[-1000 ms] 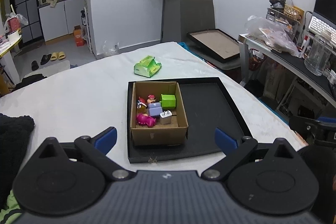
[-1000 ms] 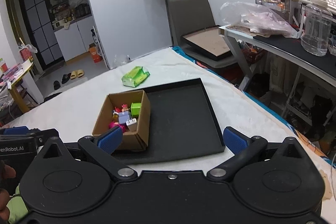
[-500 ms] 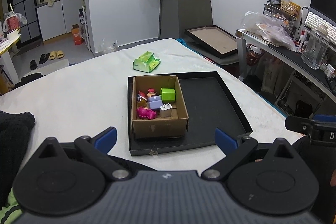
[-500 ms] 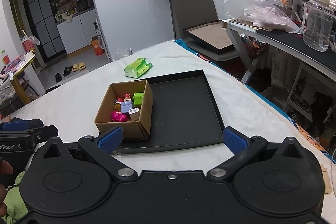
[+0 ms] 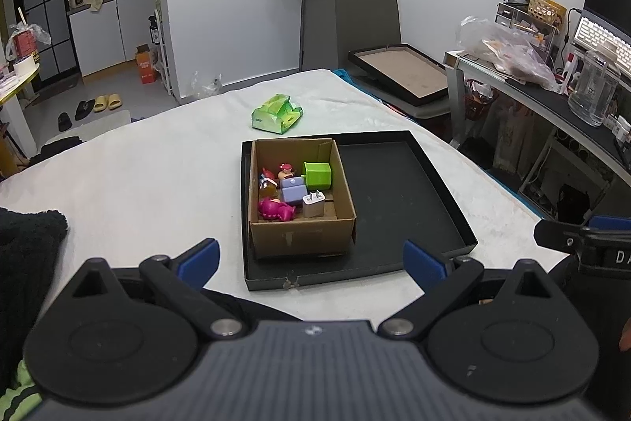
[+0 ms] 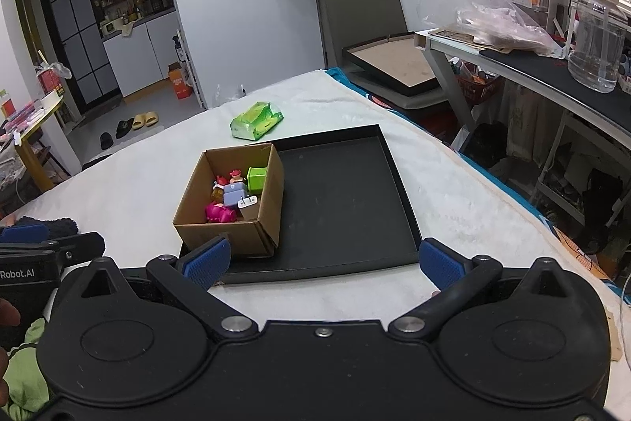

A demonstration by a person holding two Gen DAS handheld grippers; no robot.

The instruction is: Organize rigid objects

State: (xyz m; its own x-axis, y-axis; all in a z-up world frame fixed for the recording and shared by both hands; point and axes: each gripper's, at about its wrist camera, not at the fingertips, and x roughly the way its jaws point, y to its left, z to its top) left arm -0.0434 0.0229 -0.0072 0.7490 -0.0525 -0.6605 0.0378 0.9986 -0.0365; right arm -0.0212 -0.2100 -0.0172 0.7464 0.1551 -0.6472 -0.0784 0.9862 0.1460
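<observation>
A cardboard box [image 5: 300, 235] [image 6: 232, 231] stands in the left half of a black tray [image 5: 398, 192] [image 6: 343, 192] on the white table. Inside lie a green cube [image 5: 316, 174] [image 6: 257, 178], a lilac block [image 5: 293, 192] [image 6: 235, 194], a white plug charger [image 5: 313, 204] [image 6: 248, 206], a pink toy [image 5: 276, 209] [image 6: 218, 213] and small red-capped figures [image 5: 284, 169]. My left gripper [image 5: 311, 259] is open, held back from the tray's near edge, nothing between its blue pads. My right gripper [image 6: 321, 259] is also open and empty, near the tray's front edge.
A green packet [image 5: 277, 113] [image 6: 256, 120] lies on the table beyond the tray. A dark cloth [image 5: 27, 255] sits at the left. A grey chair with a picture frame [image 5: 398, 75] stands at the right, beside a cluttered desk [image 6: 552, 54] holding a clear jug.
Both grippers have drawn back and risen a little, so the tray and box look smaller and farther. Jaws stay open. Nothing on the table has moved.
</observation>
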